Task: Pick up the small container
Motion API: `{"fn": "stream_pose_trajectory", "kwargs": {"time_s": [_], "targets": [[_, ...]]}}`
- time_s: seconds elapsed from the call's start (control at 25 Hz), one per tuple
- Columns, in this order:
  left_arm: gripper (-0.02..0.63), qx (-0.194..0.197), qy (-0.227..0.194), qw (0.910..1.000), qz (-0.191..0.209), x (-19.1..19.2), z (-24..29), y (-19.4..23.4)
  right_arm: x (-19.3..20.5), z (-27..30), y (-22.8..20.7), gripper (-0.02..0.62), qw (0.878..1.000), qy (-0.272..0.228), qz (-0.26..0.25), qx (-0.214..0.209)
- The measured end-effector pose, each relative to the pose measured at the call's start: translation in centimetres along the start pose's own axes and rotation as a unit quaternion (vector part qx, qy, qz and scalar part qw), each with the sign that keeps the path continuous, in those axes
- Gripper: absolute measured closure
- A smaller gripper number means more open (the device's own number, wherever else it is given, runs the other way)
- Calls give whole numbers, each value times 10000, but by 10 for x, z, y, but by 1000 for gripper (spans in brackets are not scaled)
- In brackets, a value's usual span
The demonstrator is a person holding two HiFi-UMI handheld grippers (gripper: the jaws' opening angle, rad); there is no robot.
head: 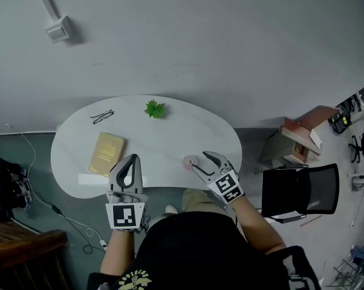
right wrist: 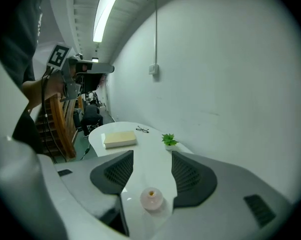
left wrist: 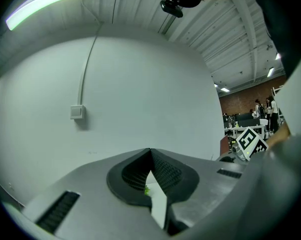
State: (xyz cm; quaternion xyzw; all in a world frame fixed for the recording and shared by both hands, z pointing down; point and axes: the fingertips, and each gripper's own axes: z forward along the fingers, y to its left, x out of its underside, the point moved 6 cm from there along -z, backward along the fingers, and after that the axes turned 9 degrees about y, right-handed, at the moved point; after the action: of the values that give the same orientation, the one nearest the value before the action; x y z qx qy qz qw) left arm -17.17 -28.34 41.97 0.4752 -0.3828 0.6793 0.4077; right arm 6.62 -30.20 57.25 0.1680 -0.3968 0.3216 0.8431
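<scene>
The small container (head: 190, 161) is a pale pink, rounded pot with a small hole on top, standing near the front right edge of the white table (head: 170, 141). My right gripper (head: 199, 161) is open just right of it, fingertips at its side. In the right gripper view the container (right wrist: 152, 198) stands on the table between the two open pads, touching neither, with my right gripper (right wrist: 150, 156) around it. My left gripper (head: 131, 160) is over the table's front edge, shut with nothing held. In the left gripper view its tips (left wrist: 150, 152) meet.
A tan book (head: 106, 153) lies on the table's left side, with black glasses (head: 101, 116) behind it and a small green plant (head: 155, 109) at the back. A black office chair (head: 300, 191) stands to the right. A wall box (head: 58, 29) is mounted on the grey wall.
</scene>
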Motion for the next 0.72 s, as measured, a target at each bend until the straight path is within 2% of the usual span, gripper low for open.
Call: {"fn": "stream_pose_trajectory", "kwargs": {"time_s": [0.44,0.72], "targets": [[601,-63,309,9995,4,5,39,-5,65,75,-1,350,9934,774,-372,-763],[601,-83,476,9988,20,13,48,-7,97,112,0,394,9877,1217,-600,-780]]}}
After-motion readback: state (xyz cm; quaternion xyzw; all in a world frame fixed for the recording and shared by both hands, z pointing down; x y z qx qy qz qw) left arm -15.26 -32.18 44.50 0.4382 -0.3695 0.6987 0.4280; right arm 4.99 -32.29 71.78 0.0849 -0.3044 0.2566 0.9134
